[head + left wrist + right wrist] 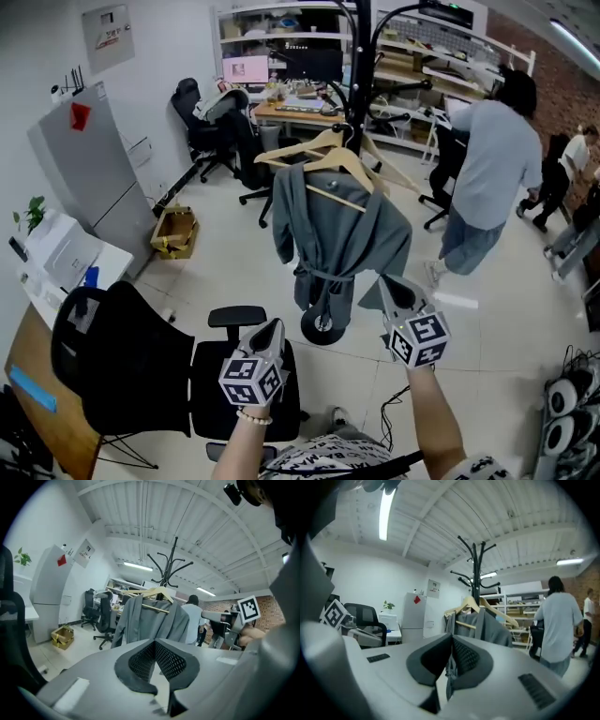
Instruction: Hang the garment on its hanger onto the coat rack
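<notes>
A grey garment [342, 239] hangs on a wooden hanger [323, 155] that sits on an arm of the black coat rack [361, 56]. A second, bare wooden hanger [398, 176] hangs beside it. Both grippers are held low near the person's body, apart from the garment. My left gripper [274, 328] is shut with nothing in it, its tips pointing toward the rack's base [323, 330]. My right gripper [386, 286] is also shut and empty, just in front of the garment's lower hem. The left gripper view shows the garment [145, 620] beyond the closed jaws, and the right gripper view shows it [487, 625] too.
A black office chair [141, 366] stands close at the left. A person in a light blue shirt [492, 169] stands right of the rack. A cardboard box [175, 232] lies by a grey cabinet [89, 169]. Desks and chairs [202, 122] fill the back.
</notes>
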`<move>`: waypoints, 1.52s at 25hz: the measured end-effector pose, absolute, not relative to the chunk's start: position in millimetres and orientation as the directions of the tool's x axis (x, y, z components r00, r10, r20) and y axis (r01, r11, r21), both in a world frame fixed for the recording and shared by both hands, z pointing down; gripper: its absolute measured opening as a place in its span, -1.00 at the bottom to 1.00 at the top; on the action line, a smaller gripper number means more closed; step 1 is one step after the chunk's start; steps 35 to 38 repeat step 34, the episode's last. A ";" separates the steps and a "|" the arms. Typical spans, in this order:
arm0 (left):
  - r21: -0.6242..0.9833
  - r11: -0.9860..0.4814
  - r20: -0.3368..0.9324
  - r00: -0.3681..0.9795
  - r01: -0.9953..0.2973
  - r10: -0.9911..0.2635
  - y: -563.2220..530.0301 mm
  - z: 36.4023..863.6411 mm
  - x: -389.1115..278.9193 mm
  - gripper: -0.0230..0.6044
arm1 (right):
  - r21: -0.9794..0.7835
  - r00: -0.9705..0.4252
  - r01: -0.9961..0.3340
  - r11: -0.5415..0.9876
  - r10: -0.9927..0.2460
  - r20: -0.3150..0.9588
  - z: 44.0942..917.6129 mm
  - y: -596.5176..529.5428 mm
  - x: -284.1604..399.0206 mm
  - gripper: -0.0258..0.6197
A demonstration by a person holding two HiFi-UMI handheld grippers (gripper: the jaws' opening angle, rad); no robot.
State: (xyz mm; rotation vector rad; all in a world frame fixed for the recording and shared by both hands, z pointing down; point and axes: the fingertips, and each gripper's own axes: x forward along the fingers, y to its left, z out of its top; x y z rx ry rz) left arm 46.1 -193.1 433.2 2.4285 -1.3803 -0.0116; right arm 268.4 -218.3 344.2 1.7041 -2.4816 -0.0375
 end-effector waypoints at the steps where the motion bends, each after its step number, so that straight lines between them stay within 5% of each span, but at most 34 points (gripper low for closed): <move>1: 0.295 -0.476 0.168 0.535 -0.829 -0.828 -194.0 434.8 50.3 -0.92 | 0.057 -0.341 -0.935 0.349 -0.933 0.115 360.9 -209.7 269.7 -0.92; 16: 0.269 -0.598 0.235 0.654 -0.755 -0.719 -188.0 452.4 117.9 -0.92 | -0.087 -0.175 -0.984 0.158 -0.954 0.242 432.6 -155.8 301.4 -0.91; 38: 0.279 -0.600 0.210 0.657 -0.750 -0.724 -195.5 442.6 127.4 -0.92 | -0.059 -0.188 -0.982 0.179 -0.953 0.237 423.7 -166.7 302.5 -0.91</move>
